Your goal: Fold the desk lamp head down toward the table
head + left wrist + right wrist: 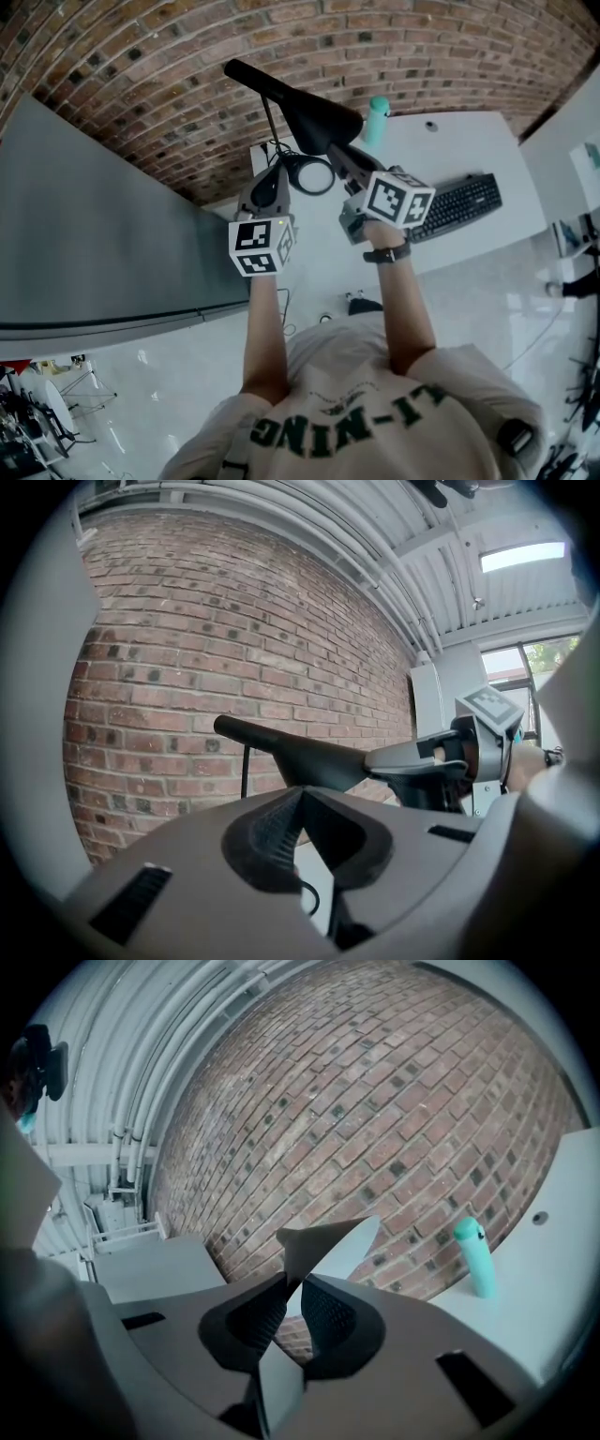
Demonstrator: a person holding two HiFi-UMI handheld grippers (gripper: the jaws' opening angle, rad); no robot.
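Head view: the long flat black desk lamp head (pixel 291 98) hangs over the white surface (pixel 469 141), near end clamped in the right tool (pixel 345 161), left tool (pixel 283 176) just beside a black ring (pixel 314 174). Left gripper view: its jaws sit closed tip to tip, lamp head beyond them by the brick wall (pixel 187 649). Right gripper view: jaws pinching the head's thin edge.

Head view: steeply down from overhead. Gripper views: level, facing brick wall (pixel 187 649), shared by all.
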